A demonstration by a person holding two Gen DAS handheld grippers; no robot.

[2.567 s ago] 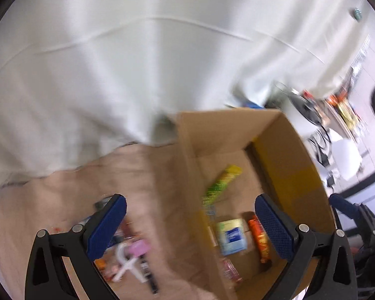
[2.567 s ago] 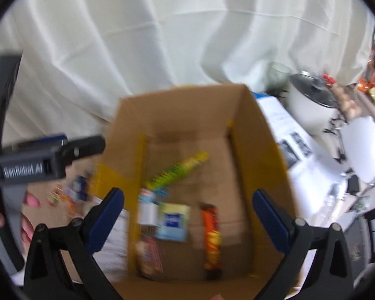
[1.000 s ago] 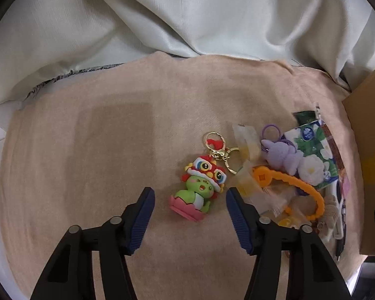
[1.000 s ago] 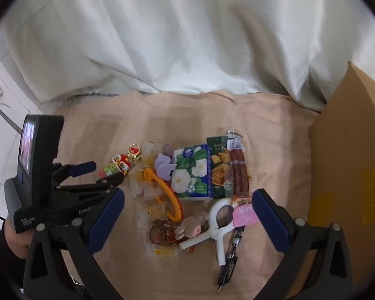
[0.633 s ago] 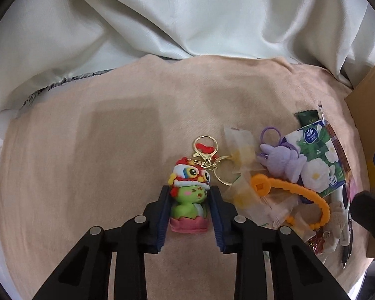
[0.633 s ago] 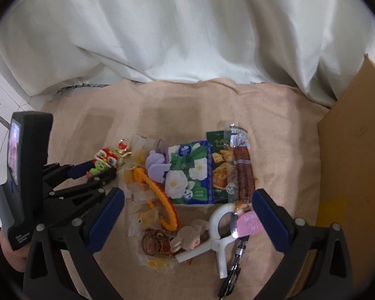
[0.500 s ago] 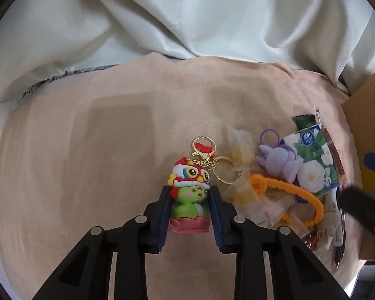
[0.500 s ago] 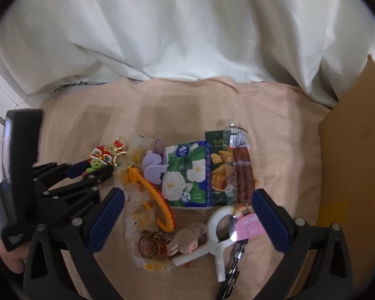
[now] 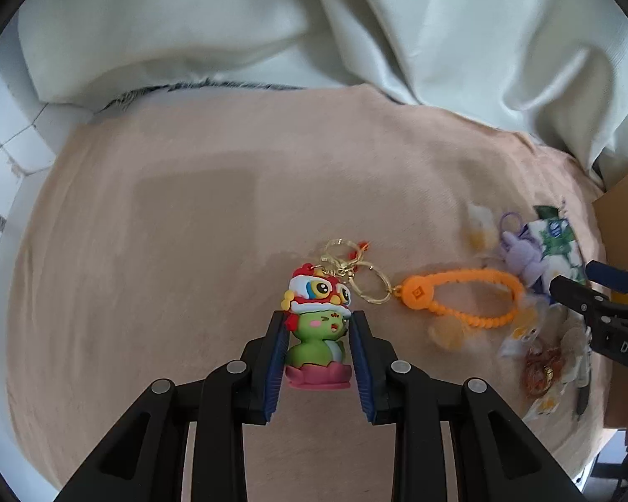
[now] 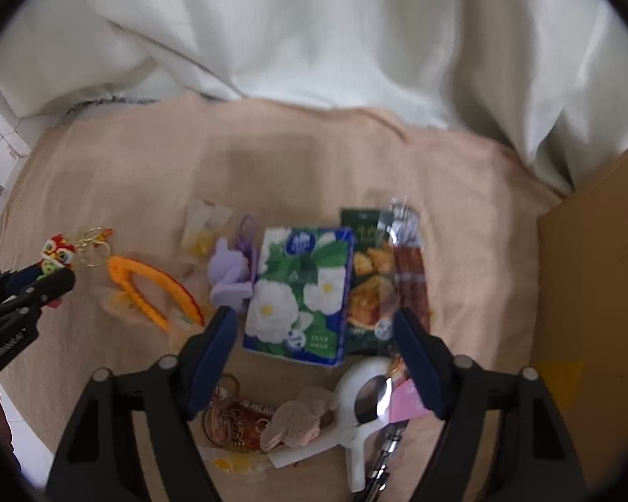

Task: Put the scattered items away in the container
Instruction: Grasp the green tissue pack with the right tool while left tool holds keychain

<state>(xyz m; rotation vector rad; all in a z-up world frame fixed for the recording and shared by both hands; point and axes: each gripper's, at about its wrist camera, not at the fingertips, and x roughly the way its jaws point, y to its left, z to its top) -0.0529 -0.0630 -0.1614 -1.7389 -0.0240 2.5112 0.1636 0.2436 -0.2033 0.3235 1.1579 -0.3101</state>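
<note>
My left gripper (image 9: 317,330) is shut on a green frog keychain with a red lion hat (image 9: 317,326), gold rings trailing from its top. It also shows at the far left of the right wrist view (image 10: 56,257). My right gripper (image 10: 314,334) is open, its jaws standing either side of a floral tissue pack (image 10: 301,293) and a green snack packet (image 10: 368,280). The cardboard box (image 10: 594,293) stands at the right edge.
On the peach cloth (image 9: 188,230) lie an orange strap (image 9: 460,297), a purple bunny charm (image 10: 230,276), a sausage stick (image 10: 410,267), a white clip (image 10: 360,410), a plush mouse (image 10: 293,418), candy wrappers and a pen. White curtain hangs behind.
My left gripper closed on the frog keychain and lifted it toward me. My right gripper moved down closer to the tissue pack and narrowed its opening.
</note>
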